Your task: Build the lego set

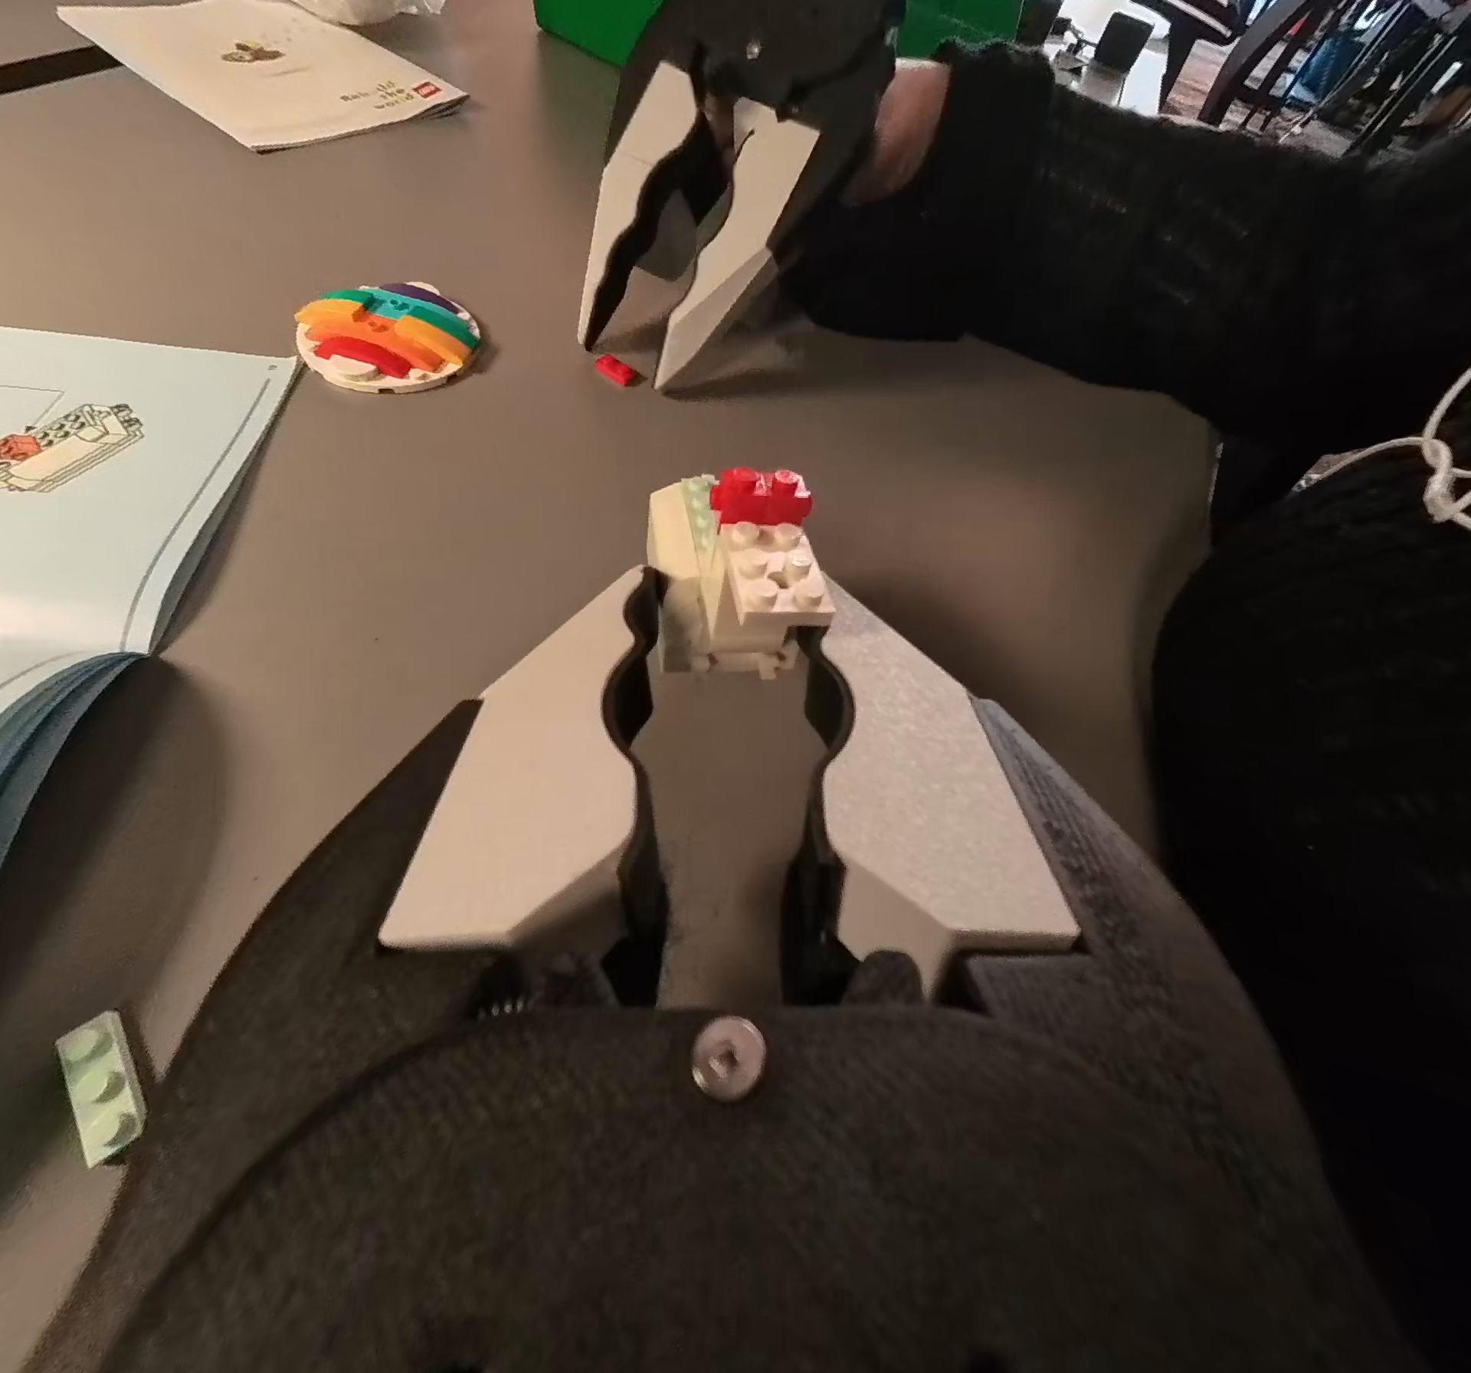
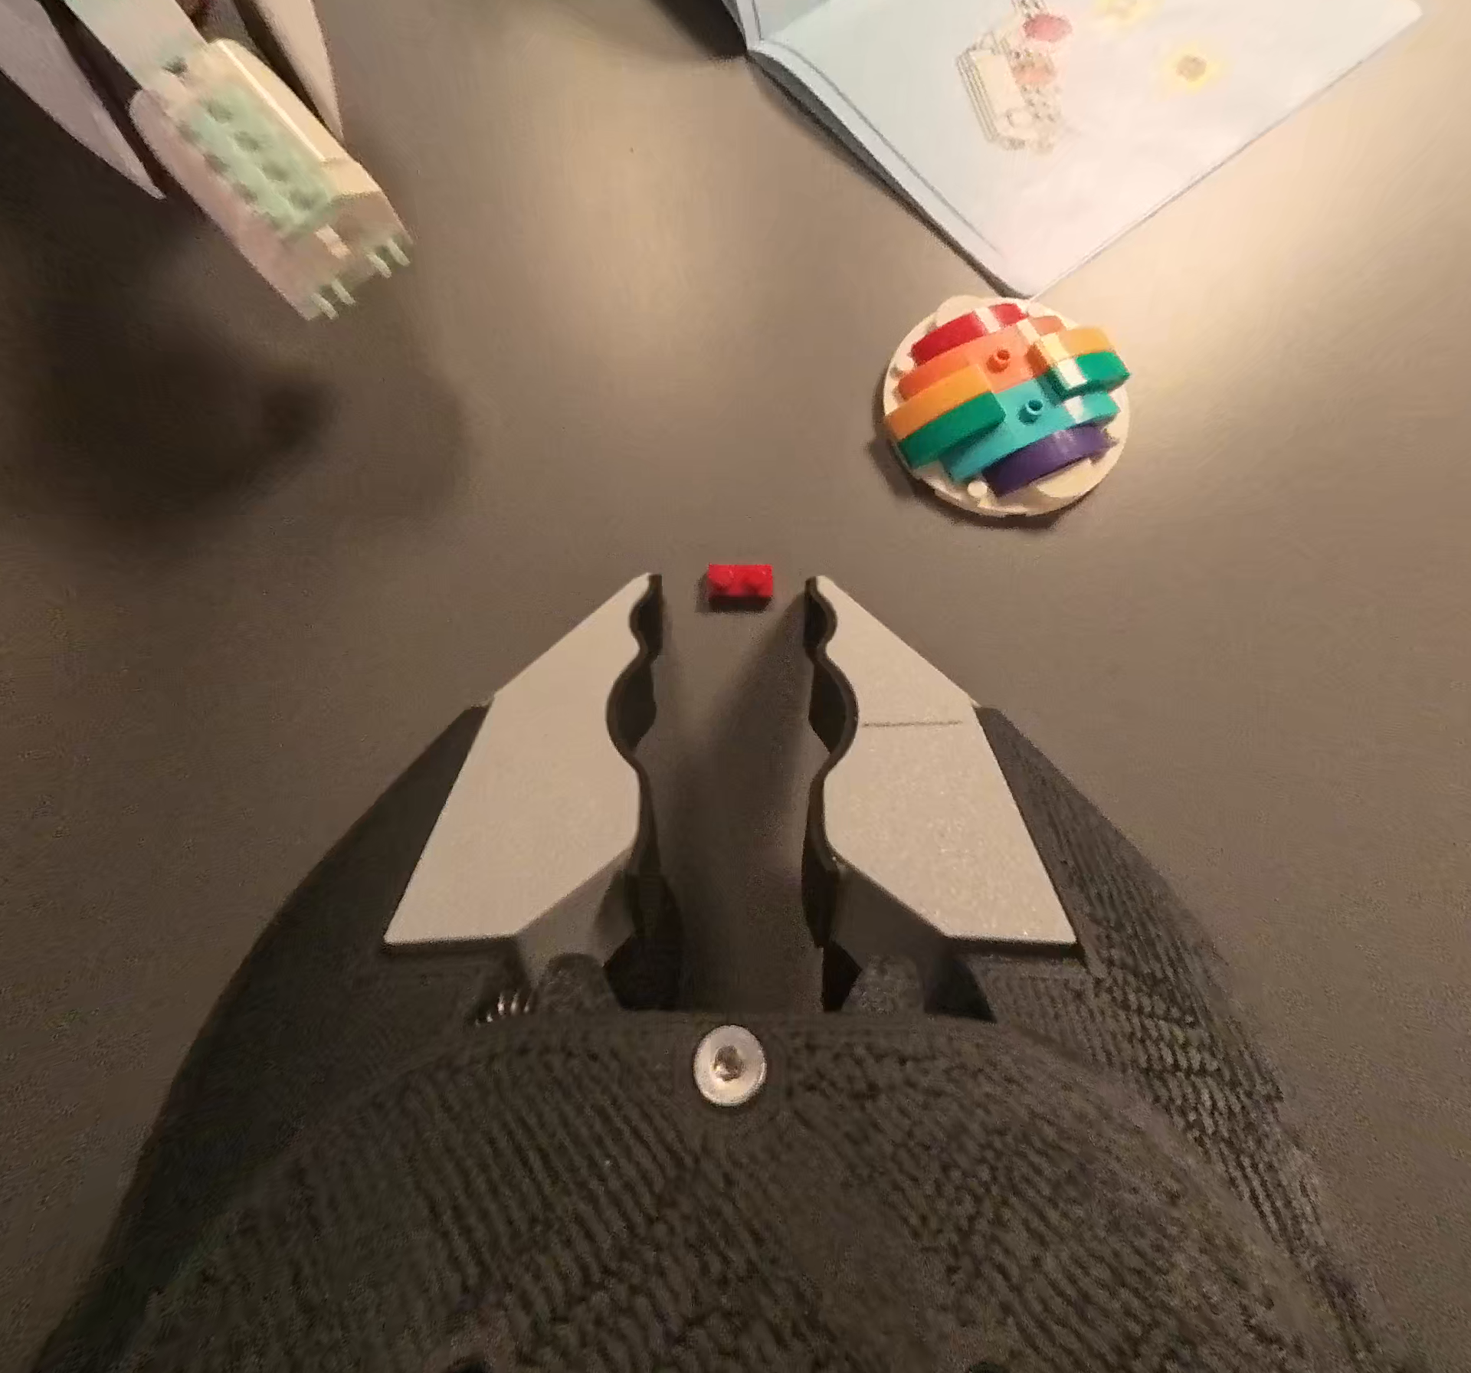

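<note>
- We've got the white lego build [image 1: 736, 586] pinched in our left gripper [image 1: 728, 618], held off the desk [image 1: 398, 539], its long axis running away from us along the fingers, red pieces at the far tip.
- Our right gripper [image 2: 732, 602] stands parted, tips down at the desk, holding nothing; the small red brick [image 2: 740, 585] lies between and just ahead of the tips, long side across the gap.
- Landmark: that red brick. The round rainbow build [image 2: 1007, 411] sits well apart on bare desk, with the open instruction booklet [image 2: 1114, 101] beyond it.
- Open grey desk all round the red brick; the desk's edge runs past the sleeved arm [image 1: 1114, 244].
- Count: one loose red brick, one rainbow disc, two booklets including a closed one [image 1: 263, 73], one pale green plate [image 1: 102, 1088] lying loose.
</note>
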`<state>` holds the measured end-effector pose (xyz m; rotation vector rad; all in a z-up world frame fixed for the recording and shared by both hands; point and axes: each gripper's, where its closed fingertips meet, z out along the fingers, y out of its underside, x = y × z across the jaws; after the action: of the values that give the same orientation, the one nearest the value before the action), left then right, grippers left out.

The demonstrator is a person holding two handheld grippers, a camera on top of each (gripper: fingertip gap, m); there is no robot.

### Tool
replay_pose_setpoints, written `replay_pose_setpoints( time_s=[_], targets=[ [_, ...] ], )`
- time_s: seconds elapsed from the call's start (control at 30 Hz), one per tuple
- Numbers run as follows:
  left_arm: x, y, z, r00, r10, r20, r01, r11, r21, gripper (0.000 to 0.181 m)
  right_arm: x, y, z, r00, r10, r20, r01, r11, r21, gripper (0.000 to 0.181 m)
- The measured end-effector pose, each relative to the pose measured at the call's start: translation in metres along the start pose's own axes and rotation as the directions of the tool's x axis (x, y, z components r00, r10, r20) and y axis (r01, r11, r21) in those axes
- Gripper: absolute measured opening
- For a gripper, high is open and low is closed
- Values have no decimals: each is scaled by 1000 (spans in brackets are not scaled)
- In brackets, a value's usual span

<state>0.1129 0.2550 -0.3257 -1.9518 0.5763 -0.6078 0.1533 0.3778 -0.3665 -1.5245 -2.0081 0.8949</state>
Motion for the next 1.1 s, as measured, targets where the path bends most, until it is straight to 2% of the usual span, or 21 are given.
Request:
replay_pose_setpoints(
  time_s=[0.13, 0.2, 0.3, 0.37, 0.47, 0.57, 0.77, 1.1],
  targets=[
    [0, -2, -1, 1000, -26, -14, 26, 1000, 17, 34, 1, -3, 4, 1000, -2, 4, 2, 1000, 10, 28],
    [1, -4, -1, 999, -38, -27, 39, 999, 28, 34, 1, -4, 5, 1000, -22, 1, 22, 1000, 23, 15],
    [2, -6, -1, 998, -46, -41, 47, 998, 42, 34, -1, -11, 6, 999, -44, -2, 44, 999, 9, 14],
    [4, -6, -1, 998, -40, -52, 42, 998, 43, 34, -22, -48, 1, 993, -98, 62, 88, 986, 142, 14],
    [8, -6, -1, 997, -24, -72, 27, 999, 43, 34, -68, -108, -15, 953, -216, 211, 132, 927, 352, 14],
    [11, -6, 0, 996, -11, -88, 14, 999, 41, 34, -105, -131, -18, 887, -312, 341, 169, 906, 389, 13],
    [19, -8, -2, 993, 29, -115, -23, 998, 59, 34, -129, -135, -6, 827, -349, 441, 211, 919, 333, 13],
    [17, -13, -5, 994, 32, -108, -21, 995, 96, 34, -133, -133, 1, 828, -325, 457, 209, 935, 287, 13]
  ],
)
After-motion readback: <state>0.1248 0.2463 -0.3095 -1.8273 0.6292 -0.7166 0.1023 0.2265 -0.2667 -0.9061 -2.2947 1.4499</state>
